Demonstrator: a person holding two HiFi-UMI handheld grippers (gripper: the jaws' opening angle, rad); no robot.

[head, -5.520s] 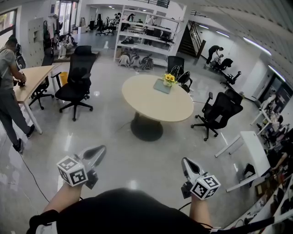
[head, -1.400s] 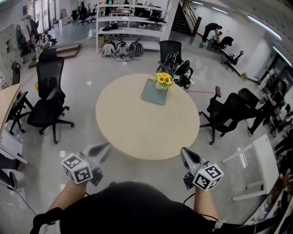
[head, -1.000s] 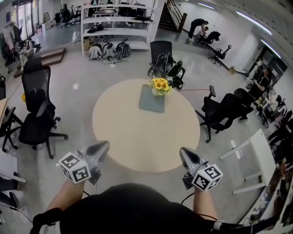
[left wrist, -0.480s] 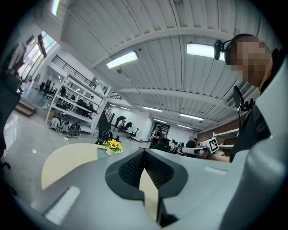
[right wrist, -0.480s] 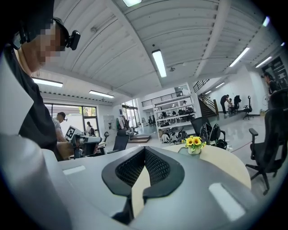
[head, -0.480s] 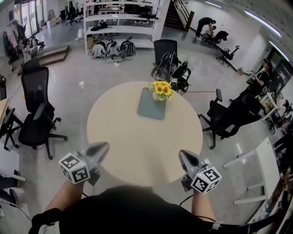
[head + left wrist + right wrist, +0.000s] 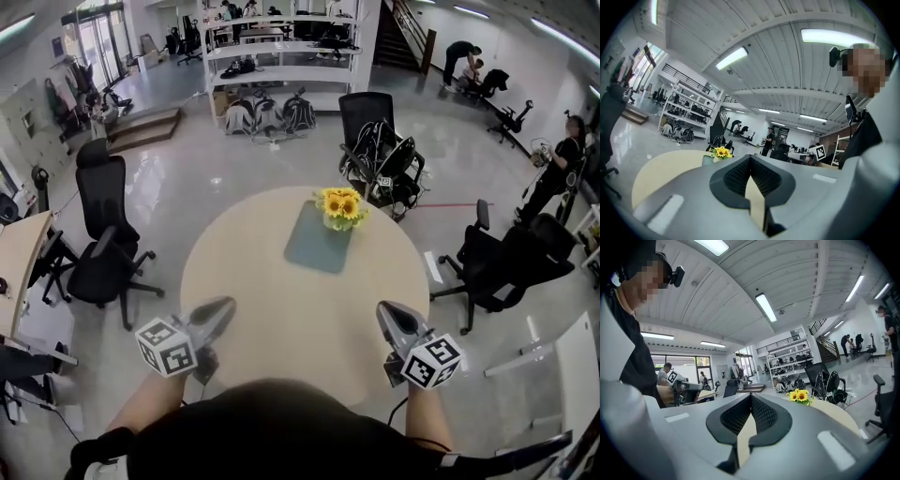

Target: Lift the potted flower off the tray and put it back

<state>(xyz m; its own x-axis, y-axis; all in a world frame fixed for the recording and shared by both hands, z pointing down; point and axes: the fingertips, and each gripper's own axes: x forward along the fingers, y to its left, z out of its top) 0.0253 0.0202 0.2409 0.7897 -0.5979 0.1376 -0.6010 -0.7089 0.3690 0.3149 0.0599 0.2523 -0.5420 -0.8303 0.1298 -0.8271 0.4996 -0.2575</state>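
Note:
A small pot of yellow flowers [image 7: 341,207] stands at the far end of a grey-green tray [image 7: 318,248] on a round beige table [image 7: 244,281]. My left gripper [image 7: 228,307] hangs shut and empty over the table's near left edge. On the near right, my right gripper [image 7: 383,312] is shut and empty too. Both are well short of the tray. The flowers [image 7: 723,152] show small and far off in the left gripper view, and the flowers [image 7: 800,396] appear likewise in the right gripper view.
Black office chairs stand round the table: one [image 7: 106,246] at the left, one [image 7: 511,262] at the right, one [image 7: 375,141] behind with a bag on it. White shelving [image 7: 281,56] lines the back. A wooden desk [image 7: 17,272] sits at the far left.
The table has come nearer in the head view; both grippers now reach over its near edge. Both stay shut.

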